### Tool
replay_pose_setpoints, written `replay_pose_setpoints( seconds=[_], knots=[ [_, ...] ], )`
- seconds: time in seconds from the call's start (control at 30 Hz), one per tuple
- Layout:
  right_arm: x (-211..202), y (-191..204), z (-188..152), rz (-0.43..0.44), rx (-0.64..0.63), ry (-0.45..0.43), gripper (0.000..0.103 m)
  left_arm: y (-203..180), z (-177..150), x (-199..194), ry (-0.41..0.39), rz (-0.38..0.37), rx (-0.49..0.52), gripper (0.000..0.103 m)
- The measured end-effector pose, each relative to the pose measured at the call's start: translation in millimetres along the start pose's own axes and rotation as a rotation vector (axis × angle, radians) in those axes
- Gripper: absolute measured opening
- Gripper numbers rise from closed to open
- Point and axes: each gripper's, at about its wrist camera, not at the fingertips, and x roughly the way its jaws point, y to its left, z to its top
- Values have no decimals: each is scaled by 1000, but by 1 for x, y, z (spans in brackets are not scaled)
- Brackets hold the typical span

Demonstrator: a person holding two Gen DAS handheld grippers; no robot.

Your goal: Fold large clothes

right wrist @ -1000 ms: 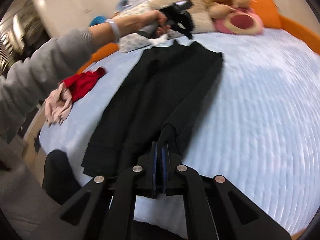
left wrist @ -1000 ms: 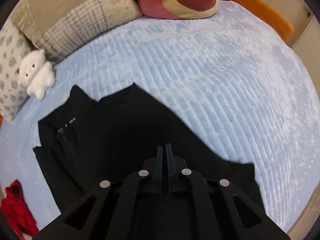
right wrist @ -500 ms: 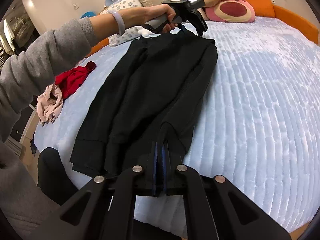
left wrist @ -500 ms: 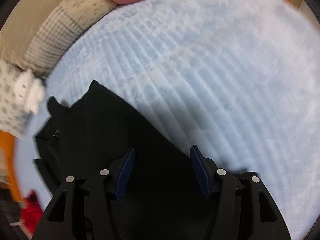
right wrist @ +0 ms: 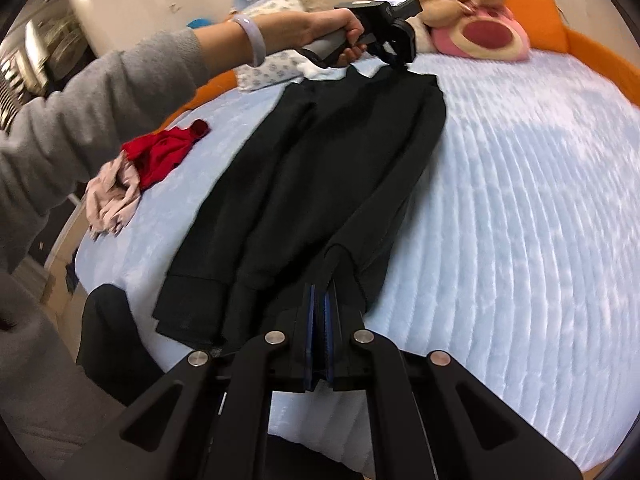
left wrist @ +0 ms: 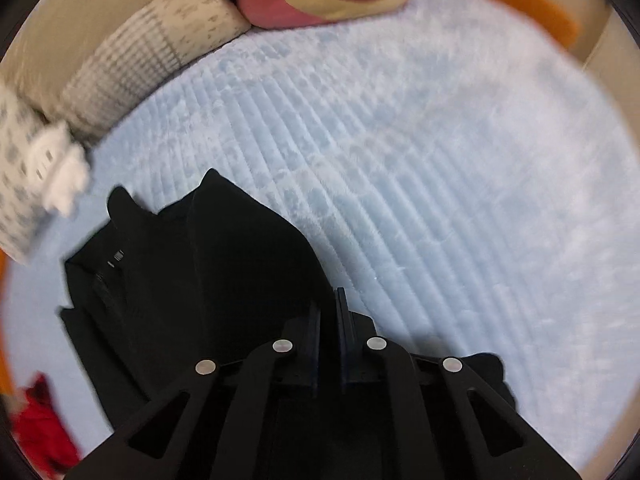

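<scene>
We have the long black zip-front garment [right wrist: 328, 168] lying lengthwise on the pale blue ribbed plush bed cover [right wrist: 520, 200], already narrowed into a long strip with its sides turned in. Its collar end lies toward the pillows, and its ribbed hem reaches the near edge of the bed.

Our right hand-held gripper [right wrist: 319, 300] has its jaws drawn together on a pinch of black fabric close to the hem. Our left hand-held gripper [left wrist: 328, 308] is pointed steeply down at the collar end on the garment's right edge. Its jaws are narrowed to a slit there, and black cloth lies around the tips. Whether cloth is actually pinched between them we cannot tell, since everything there is dark and blurred. In the right wrist view our left hand [right wrist: 340, 36] holds that gripper just above the shoulder.

We judge this to be the step of securing both ends before the lengthwise fold. The next move calls for a sure grip at the collar end, then lifting one end and carrying it over to meet the other with edges aligned and the strip taut. The crumpled red cloth [right wrist: 164, 152] and pale pink cloth [right wrist: 112, 196] lie clear beside it.
</scene>
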Motion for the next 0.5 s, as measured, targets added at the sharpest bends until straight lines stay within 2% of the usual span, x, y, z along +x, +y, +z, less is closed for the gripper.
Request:
replay_pose_setpoints(
  seconds=[0.13,0.33,0.5],
  knots=[
    [0,39,14,32,-134,39,5,62,-17,-27,-94,-251,-136,8],
    [28,91,22,33,-315,155,5,144,-59,-13,-147,-416,-290,8],
    [67,107,10,-18,-384,297,5,174,-83,25,-146,-503,-338,8]
  ],
)
